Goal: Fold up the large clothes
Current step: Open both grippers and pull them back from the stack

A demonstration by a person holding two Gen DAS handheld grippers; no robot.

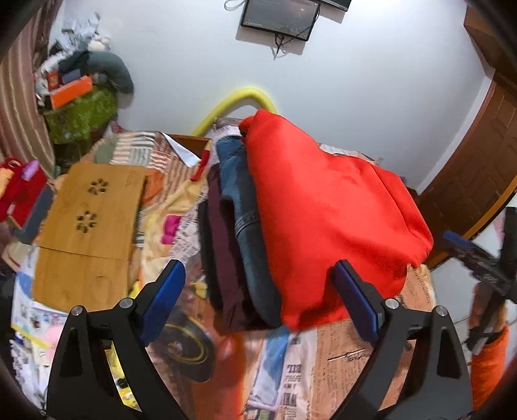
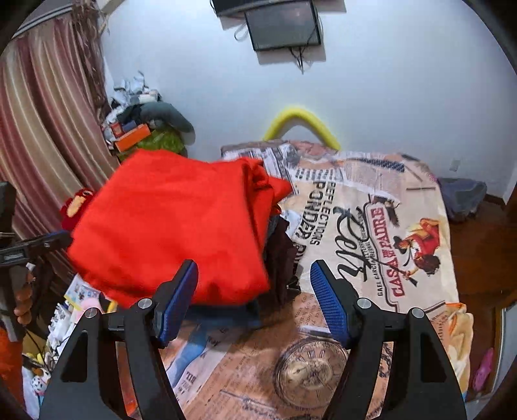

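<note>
Nearest in both wrist views are the tongs themselves. The left tongs (image 1: 258, 290) stand wide apart with nothing between the blue pads; the red garment's near edge only shows behind the gap. The right tongs (image 2: 253, 299) are apart as well, a little less so, and equally empty, hanging over the printed bedspread (image 2: 371, 226).

Just beyond them sits the stack: a folded red garment (image 1: 323, 206) on top, a blue denim piece (image 1: 239, 194) and a dark maroon piece (image 1: 223, 245) beneath it, all resting on the bed. The red fold overhangs the layers below on the near side and looks tilted rather than flat. That is the main risk, in my judgement: the top piece may slide off or spring open, since nothing pins it and the soft bedding gives under the pile. A careless pass of either tongs close to that overhanging edge could snag it and undo the fold.

To the left of the stack lies a bamboo lap tray (image 1: 87, 226), close enough that a sliding garment might land against it. Farther off, a yellow foam tube (image 1: 239, 100) curves behind the bed, and a wall-mounted screen (image 2: 284, 26) hangs above.
</note>
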